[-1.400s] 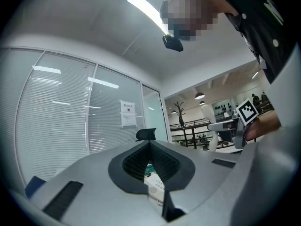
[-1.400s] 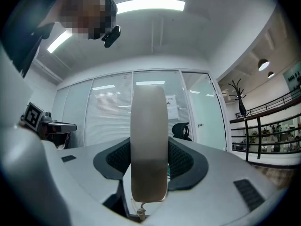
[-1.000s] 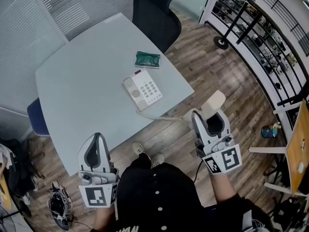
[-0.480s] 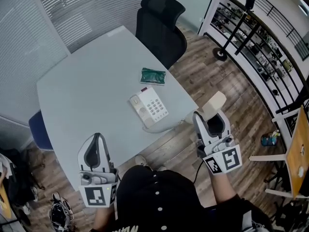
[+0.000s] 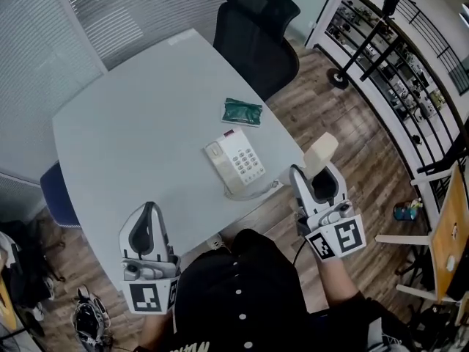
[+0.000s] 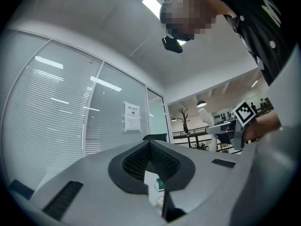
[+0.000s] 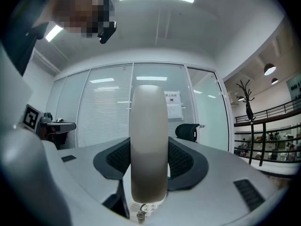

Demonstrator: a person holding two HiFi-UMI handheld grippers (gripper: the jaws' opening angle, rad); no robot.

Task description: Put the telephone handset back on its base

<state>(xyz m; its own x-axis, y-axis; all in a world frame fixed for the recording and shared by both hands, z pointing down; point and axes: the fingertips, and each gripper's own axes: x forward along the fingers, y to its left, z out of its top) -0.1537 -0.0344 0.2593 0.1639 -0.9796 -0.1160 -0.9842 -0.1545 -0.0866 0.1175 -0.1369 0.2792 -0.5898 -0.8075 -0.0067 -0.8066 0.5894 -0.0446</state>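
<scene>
The cream telephone base (image 5: 237, 160) with its keypad lies near the right front edge of the pale grey table (image 5: 132, 123). Its coiled cord (image 5: 260, 189) runs off toward my right gripper (image 5: 316, 169), which is shut on the cream handset (image 5: 321, 153) and holds it beyond the table's edge, above the wooden floor. In the right gripper view the handset (image 7: 149, 145) stands upright between the pads and hides most of the base below. My left gripper (image 5: 147, 222) hovers over the table's front edge, shut with nothing in it (image 6: 151, 166).
A green packet (image 5: 242, 112) lies on the table just behind the base. A black office chair (image 5: 258, 39) stands at the far side. Shelving (image 5: 396, 57) lines the right wall. A blue seat (image 5: 55, 196) stands at the table's left.
The view has shifted, so the base and table sit closer and more to the right. Both grippers keep their places; the handset stays held.
</scene>
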